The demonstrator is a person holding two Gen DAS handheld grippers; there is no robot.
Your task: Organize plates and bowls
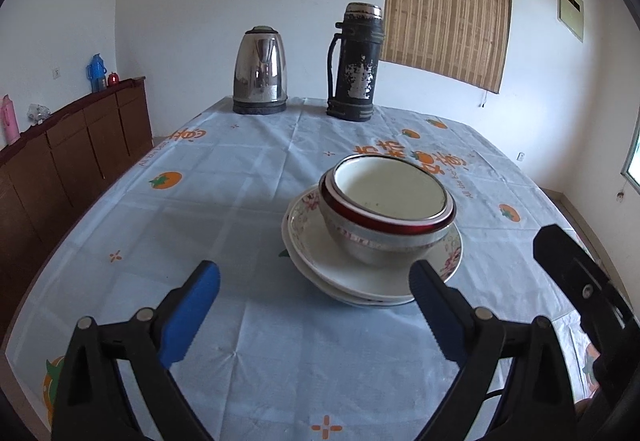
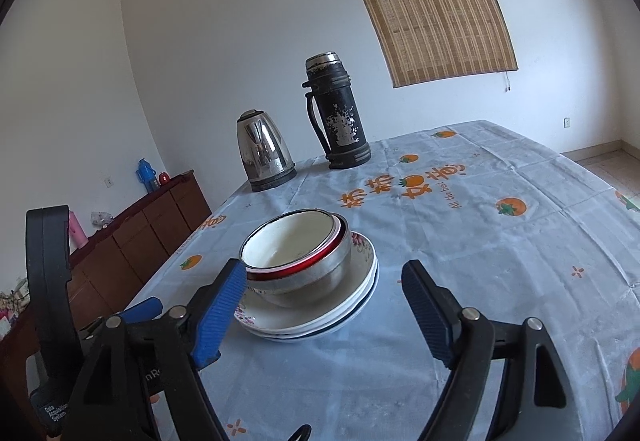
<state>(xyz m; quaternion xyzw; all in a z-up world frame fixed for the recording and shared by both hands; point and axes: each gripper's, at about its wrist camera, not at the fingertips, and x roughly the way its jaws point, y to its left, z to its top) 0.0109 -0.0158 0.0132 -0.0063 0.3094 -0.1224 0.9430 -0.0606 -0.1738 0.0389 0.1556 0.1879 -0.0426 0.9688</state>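
A stack of white floral plates (image 1: pixel 320 265) lies mid-table, and nested bowls (image 1: pixel 384 225) sit on it, the top one red-banded with a cream inside. The stack shows in the right wrist view too: plates (image 2: pixel 352 305), bowls (image 2: pixel 300 261). My left gripper (image 1: pixel 316 315) is open and empty, just short of the plates' near rim. My right gripper (image 2: pixel 324 311) is open and empty, its jaws to either side of the stack's near edge; the left blue pad looks close to the bowls. The right gripper's body (image 1: pixel 580 281) shows at the right edge of the left wrist view.
A steel kettle (image 1: pixel 260 73) and a worn black thermos (image 1: pixel 356 61) stand at the table's far end. The table carries a light blue cloth (image 1: pixel 240 201) with orange prints. A brown sideboard (image 1: pixel 72 145) with flasks runs along the left wall.
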